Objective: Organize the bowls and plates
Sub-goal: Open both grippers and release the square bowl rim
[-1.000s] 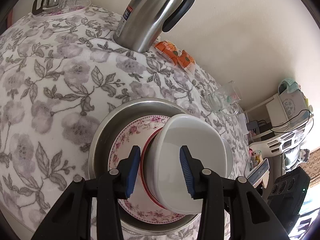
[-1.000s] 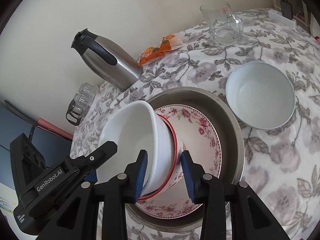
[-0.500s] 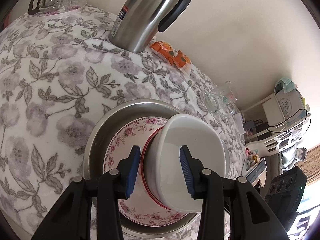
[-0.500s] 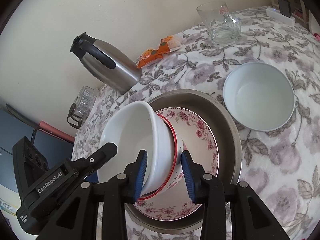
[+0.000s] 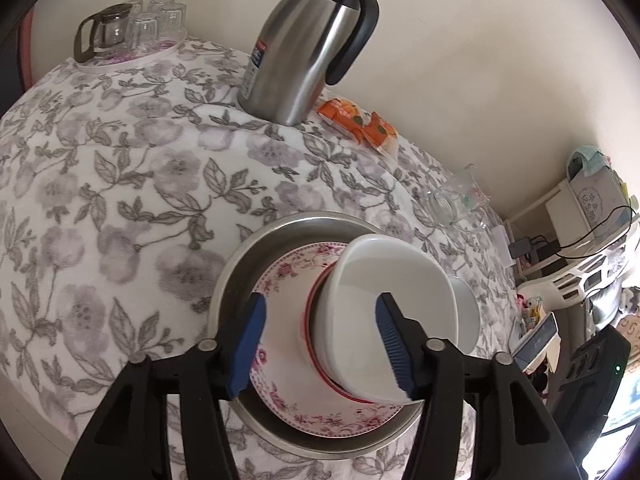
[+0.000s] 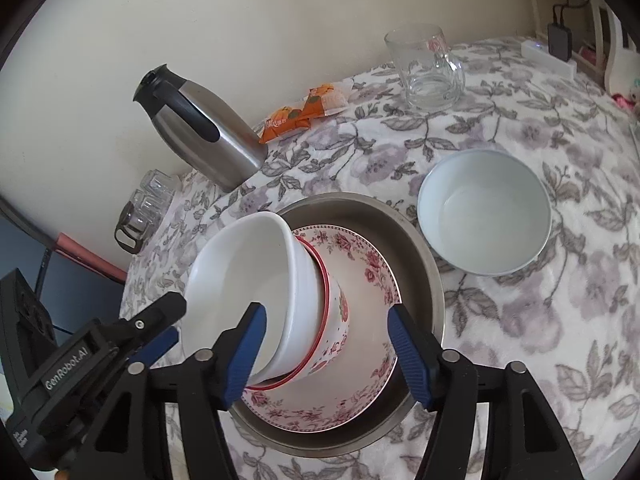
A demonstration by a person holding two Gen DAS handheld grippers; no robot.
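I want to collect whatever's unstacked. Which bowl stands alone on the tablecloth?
The pale bowl right of the metal pan; the white bowl and red-rimmed bowl are nested inside the pan.

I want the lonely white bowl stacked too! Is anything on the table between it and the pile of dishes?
No. The white bowl sits right beside the metal pan that holds the stack, with only flowery tablecloth between. The glass mug stands farther back, out of the way.

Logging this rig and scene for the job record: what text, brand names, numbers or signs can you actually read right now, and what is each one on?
"GenRobot.AI": white lettering on the left gripper's black body, right wrist view.
Thermos label: red and blue print, too small to read.
Orange snack packets: printed wording, blurred.
Glass mug: faint red marking, unreadable.
Shelf box: round emblem, illegible.
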